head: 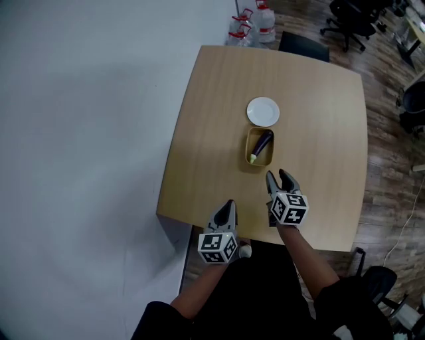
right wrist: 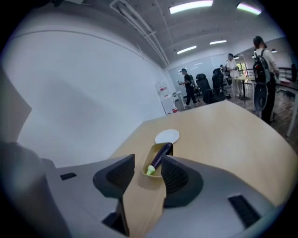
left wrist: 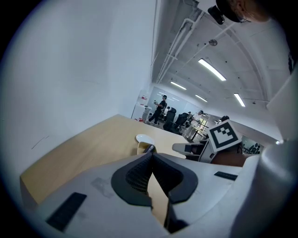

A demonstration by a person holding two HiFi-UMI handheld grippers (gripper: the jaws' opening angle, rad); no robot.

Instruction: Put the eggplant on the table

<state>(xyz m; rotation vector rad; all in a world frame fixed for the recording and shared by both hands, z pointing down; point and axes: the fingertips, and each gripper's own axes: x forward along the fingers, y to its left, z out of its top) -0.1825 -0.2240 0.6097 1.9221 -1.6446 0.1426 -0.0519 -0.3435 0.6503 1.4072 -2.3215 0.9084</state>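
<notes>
A purple eggplant (head: pixel 261 145) with a green stem lies in an oval yellow dish (head: pixel 248 143) near the middle of the wooden table (head: pixel 319 99). My right gripper (head: pixel 280 178) hovers just short of the dish, open with nothing between its jaws. In the right gripper view the eggplant (right wrist: pixel 159 157) and the dish (right wrist: pixel 145 167) show ahead through the gap of that gripper (right wrist: pixel 146 173). My left gripper (head: pixel 227 207) is at the table's near edge with its jaws shut and empty. In the left gripper view its tips (left wrist: pixel 151 155) meet, and the dish (left wrist: pixel 141 148) is far ahead.
A small white plate (head: pixel 263 111) sits just beyond the dish. A black chair (head: pixel 303 45) stands at the table's far side, with water bottles (head: pixel 255 23) and office chairs (head: pixel 352 20) behind it. A white wall runs along the left. People (right wrist: pixel 260 69) stand in the background.
</notes>
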